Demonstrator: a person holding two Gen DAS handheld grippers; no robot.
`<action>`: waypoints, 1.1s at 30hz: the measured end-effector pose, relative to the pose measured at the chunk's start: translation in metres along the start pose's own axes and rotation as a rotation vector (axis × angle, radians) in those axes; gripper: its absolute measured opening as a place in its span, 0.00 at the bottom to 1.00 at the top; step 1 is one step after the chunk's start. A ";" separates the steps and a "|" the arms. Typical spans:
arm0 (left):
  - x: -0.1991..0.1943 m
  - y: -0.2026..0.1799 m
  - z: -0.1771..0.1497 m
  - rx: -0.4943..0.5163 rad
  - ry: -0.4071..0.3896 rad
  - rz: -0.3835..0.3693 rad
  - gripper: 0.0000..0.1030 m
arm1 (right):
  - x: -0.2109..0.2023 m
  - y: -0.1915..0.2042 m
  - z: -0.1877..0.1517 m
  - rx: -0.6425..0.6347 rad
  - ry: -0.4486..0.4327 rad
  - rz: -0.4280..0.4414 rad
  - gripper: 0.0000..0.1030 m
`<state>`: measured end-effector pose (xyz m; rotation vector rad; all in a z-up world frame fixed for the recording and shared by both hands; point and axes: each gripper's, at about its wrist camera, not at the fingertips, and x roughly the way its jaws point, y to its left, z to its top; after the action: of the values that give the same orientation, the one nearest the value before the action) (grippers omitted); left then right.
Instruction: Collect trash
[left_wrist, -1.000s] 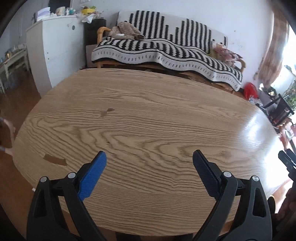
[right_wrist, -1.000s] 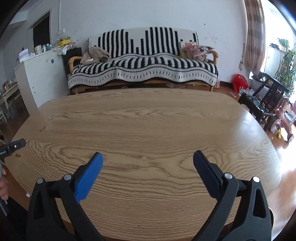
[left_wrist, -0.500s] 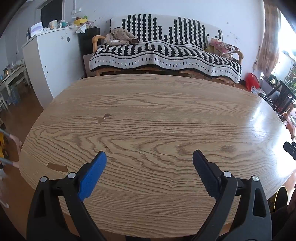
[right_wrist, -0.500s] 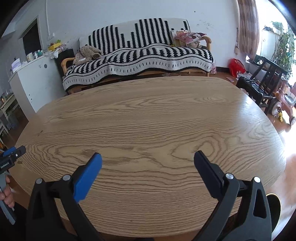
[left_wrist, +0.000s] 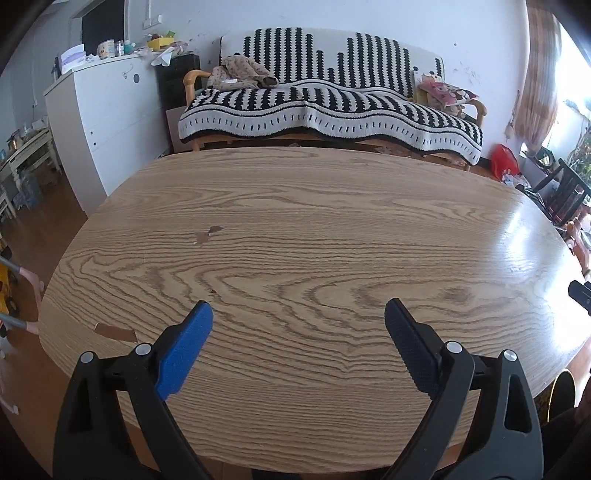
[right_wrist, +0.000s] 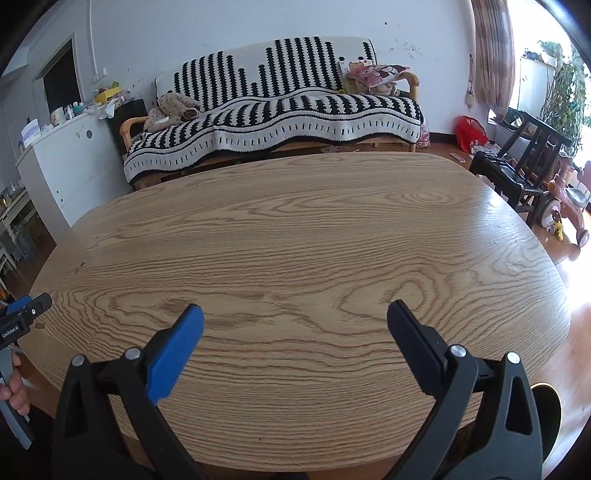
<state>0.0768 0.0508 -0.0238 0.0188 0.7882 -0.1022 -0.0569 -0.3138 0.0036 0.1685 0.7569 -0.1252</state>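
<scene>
My left gripper (left_wrist: 298, 314) is open and empty above the near edge of an oval wooden table (left_wrist: 332, 229). My right gripper (right_wrist: 295, 317) is also open and empty, over the same table (right_wrist: 314, 229) further right. I see no loose trash on the tabletop in either view, only small brown chipped marks (left_wrist: 208, 234) and a chipped patch (left_wrist: 115, 332) near the left edge. The tip of the left gripper shows at the left edge of the right wrist view (right_wrist: 22, 317), and a tip of the right gripper at the right edge of the left wrist view (left_wrist: 580, 293).
A sofa with a black-and-white striped blanket (left_wrist: 325, 99) stands behind the table. A white cabinet (left_wrist: 99, 110) with clutter on top is at the back left. A red bag (right_wrist: 470, 133), black chairs (right_wrist: 517, 166) and a pink ride-on toy (right_wrist: 565, 206) are at the right.
Both grippers have tilted and shifted slightly, so the table and sofa sit differently in view. Both grippers stay open and empty.
</scene>
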 end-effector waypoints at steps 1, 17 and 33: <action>0.000 0.000 0.000 0.002 0.000 0.001 0.89 | 0.000 0.000 0.000 0.000 0.000 0.001 0.93; 0.003 0.000 0.001 0.007 0.004 0.002 0.89 | 0.000 0.000 0.000 -0.001 0.002 0.001 0.93; 0.005 0.000 0.003 0.010 0.006 0.001 0.89 | -0.001 0.000 0.000 0.000 0.003 0.002 0.93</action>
<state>0.0823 0.0503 -0.0257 0.0292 0.7933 -0.1051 -0.0571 -0.3141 0.0042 0.1689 0.7601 -0.1232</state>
